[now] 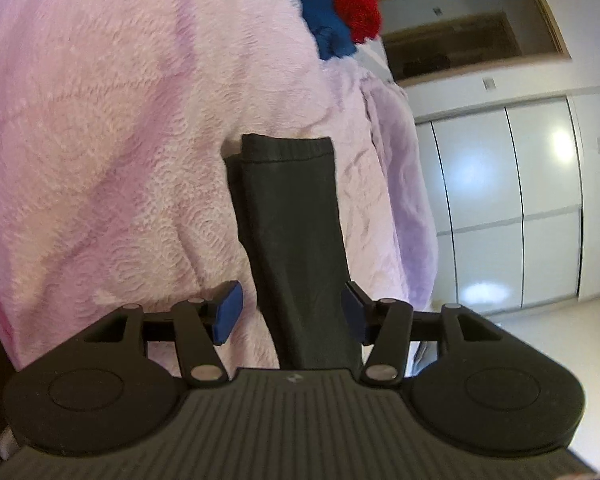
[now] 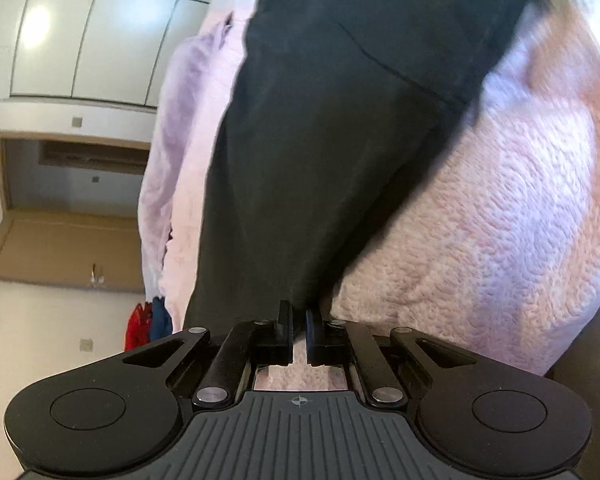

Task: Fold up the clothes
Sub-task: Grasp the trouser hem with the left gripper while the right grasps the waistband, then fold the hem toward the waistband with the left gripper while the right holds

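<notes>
The left tongs (image 1: pixel 291 312) gape wide around a dark sleeve (image 1: pixel 290 216) lying on the pink blanket (image 1: pixel 100 120), while the right tongs (image 2: pixel 299 330) pinch the dark garment (image 2: pixel 320 140).
</notes>
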